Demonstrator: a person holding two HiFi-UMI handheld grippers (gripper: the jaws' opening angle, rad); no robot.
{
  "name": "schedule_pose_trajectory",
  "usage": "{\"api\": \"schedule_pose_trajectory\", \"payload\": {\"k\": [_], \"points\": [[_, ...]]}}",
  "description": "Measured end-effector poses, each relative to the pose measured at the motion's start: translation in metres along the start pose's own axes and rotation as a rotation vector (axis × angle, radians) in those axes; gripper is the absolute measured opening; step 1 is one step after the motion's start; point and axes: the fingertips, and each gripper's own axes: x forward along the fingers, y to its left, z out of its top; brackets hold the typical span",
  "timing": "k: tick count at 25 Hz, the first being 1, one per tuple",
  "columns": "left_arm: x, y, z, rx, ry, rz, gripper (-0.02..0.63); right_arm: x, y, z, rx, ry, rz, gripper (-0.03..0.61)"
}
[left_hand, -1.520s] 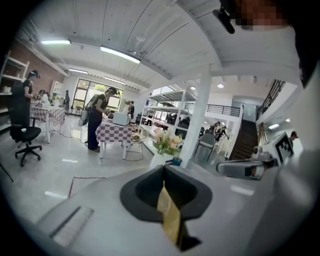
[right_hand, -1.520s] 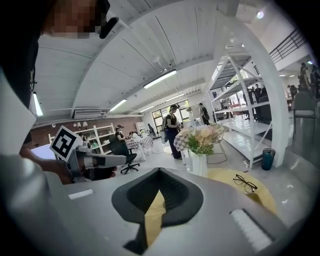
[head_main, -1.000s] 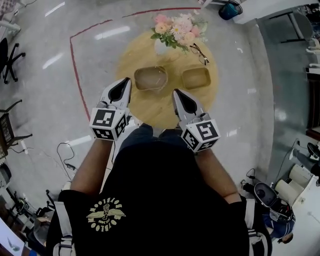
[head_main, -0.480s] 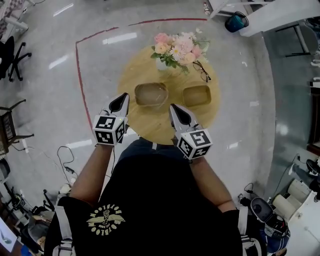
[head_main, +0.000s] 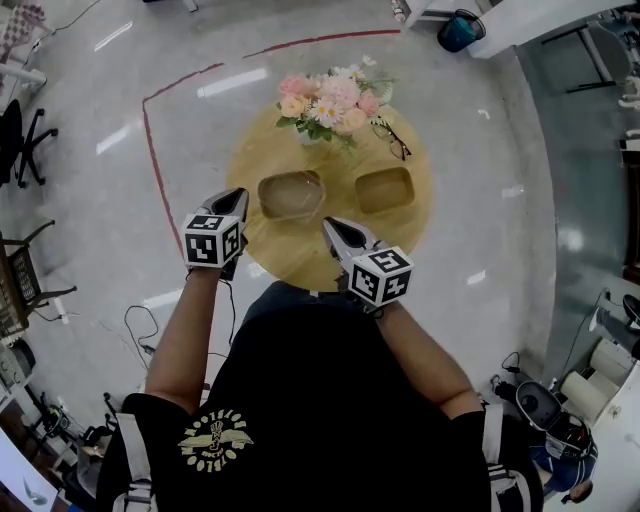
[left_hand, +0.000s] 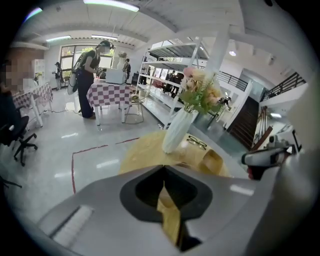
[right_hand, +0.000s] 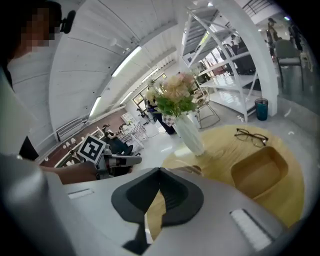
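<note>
With the left tongs (head_main: 236, 195) and right tongs (head_main: 329, 225) pinched closed and empty over the counter (head_main: 410, 228), a careless forward sweep could topple the vase of flowers (head_main: 325, 100).

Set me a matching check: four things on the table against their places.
1 vase of flowers
2 glasses
3 rounder wooden bowl
4 squarer wooden bowl

A just right of the flowers
B closest to the left hand-held gripper
C middle of the table's far edge
D right half, nearer than the glasses

Pairs: 1-C, 2-A, 3-B, 4-D
</note>
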Motion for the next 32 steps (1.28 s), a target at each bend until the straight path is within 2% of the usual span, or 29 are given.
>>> {"api": "schedule_pose_trajectory", "payload": {"k": [3, 6, 10, 14, 18, 25, 30, 32], "points": [[0.013, -0.01, -0.015, 0.016, 0.035, -0.02, 0.003, 0.011, -0.01, -0.024, 0.073, 0.054, 0.012, 0.017], [0.024, -0.022, -0.034, 0.038, 0.08, -0.054, 0.003, 0.023, -0.017, -0.048, 0.132, 0.104, 0.019, 0.069], [0.032, -0.037, -0.057, 0.071, 0.132, -0.099, 0.003, 0.039, -0.03, -0.078, 0.25, 0.151, 0.012, 0.104], [0.036, -0.043, -0.069, 0.096, 0.152, -0.108, 0.003, 0.06, -0.045, -0.107, 0.364, 0.196, 0.011, 0.148], [0.038, -0.044, -0.082, 0.116, 0.17, -0.107, 0.003, 0.075, -0.06, -0.125, 0.487, 0.197, 0.008, 0.186], [0.025, -0.04, -0.105, 0.101, 0.192, -0.123, 0.003, 0.094, -0.076, -0.128, 0.652, 0.124, 0.036, 0.192], [0.014, -0.031, -0.118, 0.09, 0.207, -0.111, 0.003, 0.103, -0.08, -0.133, 0.689, 0.13, 0.046, 0.195], [0.011, -0.025, -0.121, 0.084, 0.209, -0.102, 0.003, 0.106, -0.08, -0.132, 0.687, 0.123, 0.045, 0.171]]}}
